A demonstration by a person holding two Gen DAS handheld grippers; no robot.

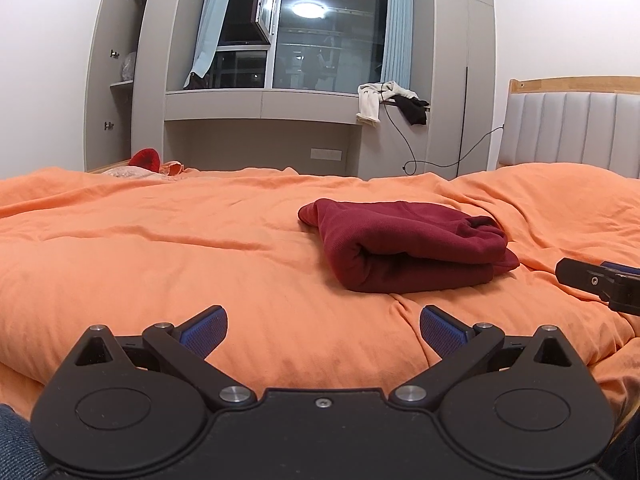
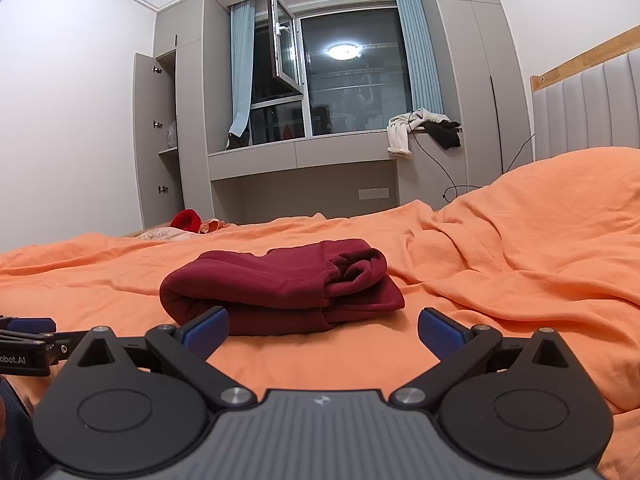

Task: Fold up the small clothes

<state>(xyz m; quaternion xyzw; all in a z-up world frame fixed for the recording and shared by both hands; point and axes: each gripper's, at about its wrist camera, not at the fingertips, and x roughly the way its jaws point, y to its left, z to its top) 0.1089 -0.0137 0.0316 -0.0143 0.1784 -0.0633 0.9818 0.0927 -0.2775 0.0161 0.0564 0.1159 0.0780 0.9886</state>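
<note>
The folded maroon garment [image 2: 280, 292] lies mid-bed on the rumpled orange duvet [image 1: 160, 248], just ahead of the right tool [image 2: 322, 330] and ahead-right of the left tool [image 1: 323, 330]. Both tools gape empty; the knit looks soft and thick.

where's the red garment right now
Folded on the orange duvet, the red garment lies ahead-right of the left tool, just beyond the right tool.
</note>
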